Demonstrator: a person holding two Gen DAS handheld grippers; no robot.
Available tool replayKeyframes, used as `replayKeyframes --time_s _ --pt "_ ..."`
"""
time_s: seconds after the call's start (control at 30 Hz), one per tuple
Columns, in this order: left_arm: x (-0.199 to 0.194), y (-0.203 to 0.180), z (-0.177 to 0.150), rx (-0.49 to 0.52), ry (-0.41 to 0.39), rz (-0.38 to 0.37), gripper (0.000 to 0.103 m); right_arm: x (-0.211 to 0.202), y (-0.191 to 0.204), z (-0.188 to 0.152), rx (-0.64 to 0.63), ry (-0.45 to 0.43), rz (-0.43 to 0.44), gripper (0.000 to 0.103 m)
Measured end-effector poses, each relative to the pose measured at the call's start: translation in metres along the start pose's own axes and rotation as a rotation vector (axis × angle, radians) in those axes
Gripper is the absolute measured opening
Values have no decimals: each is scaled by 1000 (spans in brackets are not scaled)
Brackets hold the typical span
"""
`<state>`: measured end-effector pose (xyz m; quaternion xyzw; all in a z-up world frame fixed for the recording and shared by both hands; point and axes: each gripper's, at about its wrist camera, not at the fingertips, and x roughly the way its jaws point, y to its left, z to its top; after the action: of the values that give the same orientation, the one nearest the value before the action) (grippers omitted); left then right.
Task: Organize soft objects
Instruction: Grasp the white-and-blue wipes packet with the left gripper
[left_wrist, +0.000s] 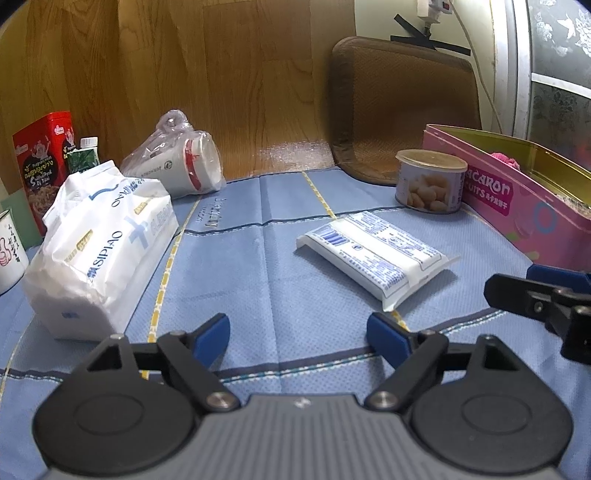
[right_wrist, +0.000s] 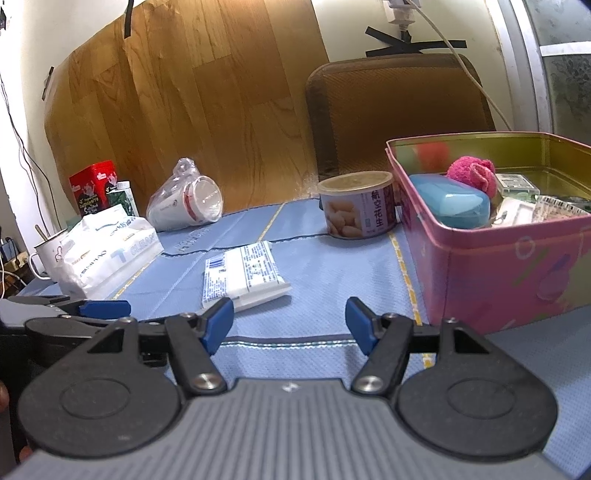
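left gripper (left_wrist: 298, 338) jaws wide, empty | right gripper (right_wrist: 290, 325) jaws wide, empty | wipes pack (left_wrist: 375, 253) flat on blue cloth (left_wrist: 258, 280), barcode up | tissue bag (left_wrist: 99, 247) "SIPIAO" left | pink tin (right_wrist: 498, 273) "MACARON" right, beside peanut can (right_wrist: 356, 205)

Bare blue cloth (left_wrist: 295, 295) ahead; tissue bag (left_wrist: 99, 243) left, pink tin (right_wrist: 498, 266) right, wipes pack (left_wrist: 373, 254) between
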<state>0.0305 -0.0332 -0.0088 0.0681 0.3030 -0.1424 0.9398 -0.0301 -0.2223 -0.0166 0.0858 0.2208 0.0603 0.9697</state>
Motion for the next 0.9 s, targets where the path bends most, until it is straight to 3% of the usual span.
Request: replayKeyframes --time_s 0.13,0.27,0.4,0.5,0.7,0.73,0.77,0.8,0.9 --pt "0 3 0 -16 1 -35 84 -1 0 -1 -3 -5 -22 69" --pt "-3 16 1 -73 3 -129 85 0 5 0 -39 5 -42 71" --pt "-6 48 11 -233 25 -245 84 7 15 5 -83 35 -6 80" --pt "-3 59 27 -267 29 -295 82 22 25 16 -111 61 31 89" --pt "42 55 53 -342 154 -419 82 70 45 23 -251 204 56 91" --pt "53 52 53 -364 187 -439 79 77 46 22 -258 227 55 85" --pt "55 50 52 -374 168 -448 71 78 48 22 -279 218 60 82" --pt "57 46 50 -373 175 -457 44 78 51 22 -289 219 74 81" --pt "53 36 49 -383 191 -464 36 66 56 16 -308 170 59 81"
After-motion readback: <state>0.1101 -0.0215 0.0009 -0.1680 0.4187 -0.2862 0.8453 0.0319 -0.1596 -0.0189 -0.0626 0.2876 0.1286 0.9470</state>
